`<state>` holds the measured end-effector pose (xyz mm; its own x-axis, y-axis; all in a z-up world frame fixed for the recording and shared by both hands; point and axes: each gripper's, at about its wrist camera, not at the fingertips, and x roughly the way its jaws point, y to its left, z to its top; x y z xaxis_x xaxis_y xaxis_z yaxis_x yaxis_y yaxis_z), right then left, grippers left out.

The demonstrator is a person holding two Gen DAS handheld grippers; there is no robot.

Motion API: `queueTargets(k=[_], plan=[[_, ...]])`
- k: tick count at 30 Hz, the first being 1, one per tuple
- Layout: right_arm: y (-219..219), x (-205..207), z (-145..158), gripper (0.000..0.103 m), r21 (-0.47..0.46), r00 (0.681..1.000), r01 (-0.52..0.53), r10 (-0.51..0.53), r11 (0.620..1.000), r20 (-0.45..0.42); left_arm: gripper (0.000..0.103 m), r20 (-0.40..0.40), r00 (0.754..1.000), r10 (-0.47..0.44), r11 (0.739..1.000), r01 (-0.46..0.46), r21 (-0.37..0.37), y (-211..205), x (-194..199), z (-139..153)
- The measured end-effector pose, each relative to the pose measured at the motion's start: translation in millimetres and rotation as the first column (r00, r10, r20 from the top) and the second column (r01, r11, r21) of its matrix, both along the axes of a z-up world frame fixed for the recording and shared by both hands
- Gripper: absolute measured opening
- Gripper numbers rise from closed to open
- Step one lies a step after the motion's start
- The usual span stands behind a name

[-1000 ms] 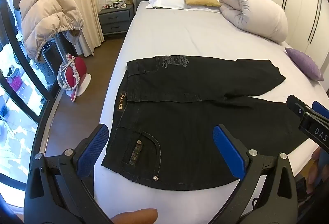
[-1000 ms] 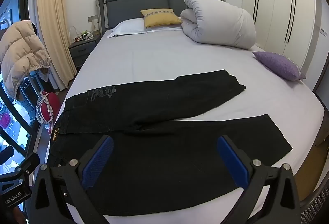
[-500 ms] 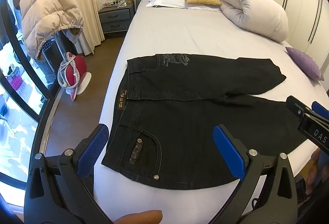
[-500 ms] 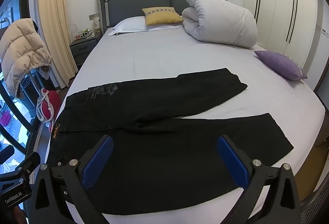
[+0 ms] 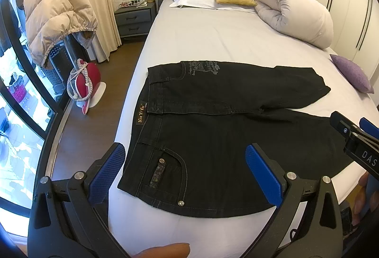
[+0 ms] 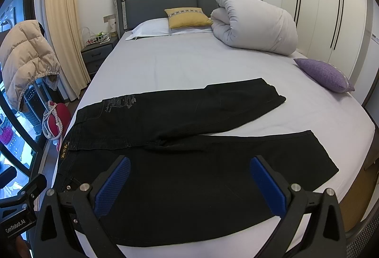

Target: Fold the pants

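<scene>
Black jeans (image 5: 220, 130) (image 6: 189, 149) lie flat on the near part of the bed, waistband to the left and the two legs spread apart toward the right. My left gripper (image 5: 184, 170) hovers open above the waist and front pocket, holding nothing. My right gripper (image 6: 189, 184) is open too, above the near leg, with nothing between its blue pads. The right gripper's body shows at the right edge of the left wrist view, and the left gripper's body at the lower left of the right wrist view.
The bed (image 5: 213, 40) has a rolled white duvet (image 6: 255, 21), a yellow cushion (image 6: 187, 17), a white pillow and a purple cushion (image 6: 324, 74). On the left are a nightstand (image 5: 135, 18), a puffer jacket (image 5: 56, 11) on a rack, a red iron (image 5: 85, 85) and a glass door.
Both views have shifted slightly: the jeans sit a little lower and nearer in each frame. The jeans themselves have not moved and both grippers stay open.
</scene>
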<state>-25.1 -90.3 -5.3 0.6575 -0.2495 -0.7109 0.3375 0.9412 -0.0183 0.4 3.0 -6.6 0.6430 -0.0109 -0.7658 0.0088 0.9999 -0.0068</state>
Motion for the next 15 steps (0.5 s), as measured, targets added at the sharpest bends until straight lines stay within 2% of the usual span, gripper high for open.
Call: queueTargets(k=[15], plan=[[2.4,-1.4,-0.3,0.103,0.000,1.000,-0.002,0.002,1.000,-0.003,0.103,-0.003,1.000,0.001,1.000,-0.001,-0.001,2.1,-0.3,-5.5]])
